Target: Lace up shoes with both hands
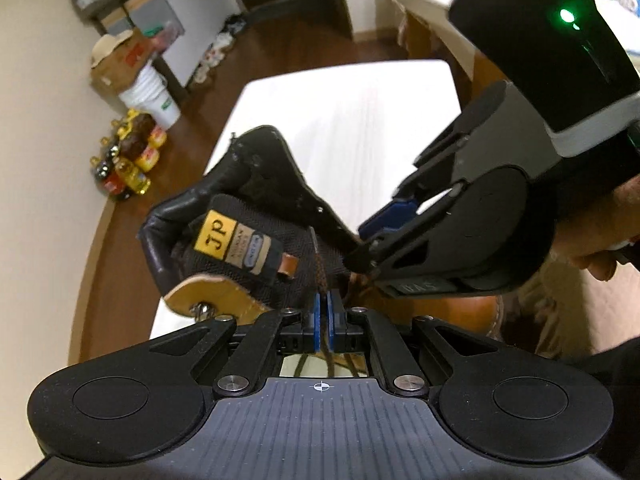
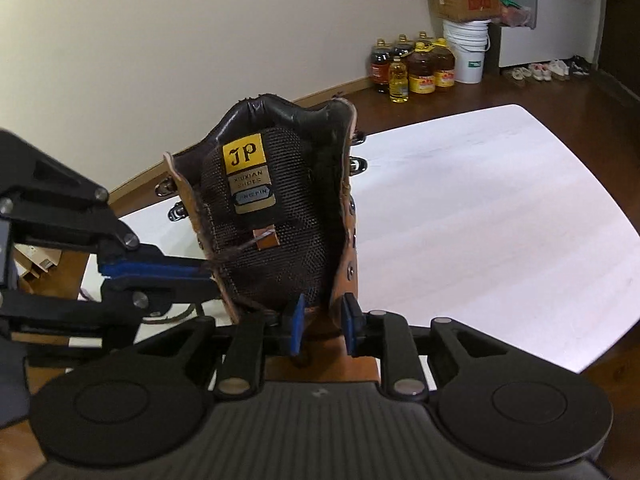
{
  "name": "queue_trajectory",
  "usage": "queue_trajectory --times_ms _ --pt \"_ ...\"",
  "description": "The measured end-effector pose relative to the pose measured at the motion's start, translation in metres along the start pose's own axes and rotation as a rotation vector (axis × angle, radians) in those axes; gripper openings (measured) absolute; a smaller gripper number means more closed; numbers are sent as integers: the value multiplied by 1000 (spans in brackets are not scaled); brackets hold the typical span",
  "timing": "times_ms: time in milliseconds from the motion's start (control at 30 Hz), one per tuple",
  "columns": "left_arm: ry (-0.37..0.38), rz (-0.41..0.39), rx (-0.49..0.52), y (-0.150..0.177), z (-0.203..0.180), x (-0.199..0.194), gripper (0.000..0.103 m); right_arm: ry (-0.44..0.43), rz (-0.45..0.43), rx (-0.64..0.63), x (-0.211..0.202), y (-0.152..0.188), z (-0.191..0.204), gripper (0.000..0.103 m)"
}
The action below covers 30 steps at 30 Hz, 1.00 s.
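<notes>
A white table (image 2: 460, 200) fills most of the right wrist view and carries a tan boot (image 2: 280, 208), which stands on its near left part with the shaft open toward both cameras. Behind the table lies dark wood floor, and along the cream wall stand a white bucket (image 2: 468, 52) with a cardboard box (image 2: 464, 0) on top, and just beside it a cluster of oil bottles (image 2: 416, 66). The boot's dark mesh tongue (image 2: 272, 236) stands upright between the two leather flaps and bears a yellow label (image 2: 243, 155) marked JP. The left gripper (image 1: 323, 320) comes in from the boot's left side; its blue pads are pressed together on a brown lace (image 1: 321, 276), which runs taut from the pads across the tongue toward a small tan loop (image 2: 265, 242) below the label. The right gripper (image 2: 322, 324) sits low at the front of the boot with its blue pads apart, one on each side of the lower end of the boot's right flap; I cannot tell if either pad touches the leather. In the left wrist view its tips (image 1: 366, 248) appear against the dark flap edge, and a hand (image 1: 592, 240) holds its body at the right edge
</notes>
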<state>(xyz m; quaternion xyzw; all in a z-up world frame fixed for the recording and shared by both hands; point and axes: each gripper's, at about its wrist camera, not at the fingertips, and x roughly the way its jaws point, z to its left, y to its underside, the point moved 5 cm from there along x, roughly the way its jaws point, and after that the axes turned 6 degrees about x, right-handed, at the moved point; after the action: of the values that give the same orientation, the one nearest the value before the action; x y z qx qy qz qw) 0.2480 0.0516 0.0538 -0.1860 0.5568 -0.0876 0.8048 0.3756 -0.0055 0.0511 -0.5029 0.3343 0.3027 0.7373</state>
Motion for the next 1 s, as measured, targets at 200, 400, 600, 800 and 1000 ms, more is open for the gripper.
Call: queue_trajectory --times_ms 200,400,600,800,1000 --pt "24 60 88 -7 -5 12 4 -26 -31 93 -9 4 -23 11" --pt "57 90 144 0 -5 21 3 -58 -32 169 -18 6 -45 22" --pt "76 95 166 -1 -10 26 4 -72 -37 188 -22 10 -47 22" --pt "90 106 186 -2 -14 34 4 -76 -38 184 -21 12 -45 22" --pt "104 102 210 -10 -12 43 4 -88 -35 195 -19 12 -47 22"
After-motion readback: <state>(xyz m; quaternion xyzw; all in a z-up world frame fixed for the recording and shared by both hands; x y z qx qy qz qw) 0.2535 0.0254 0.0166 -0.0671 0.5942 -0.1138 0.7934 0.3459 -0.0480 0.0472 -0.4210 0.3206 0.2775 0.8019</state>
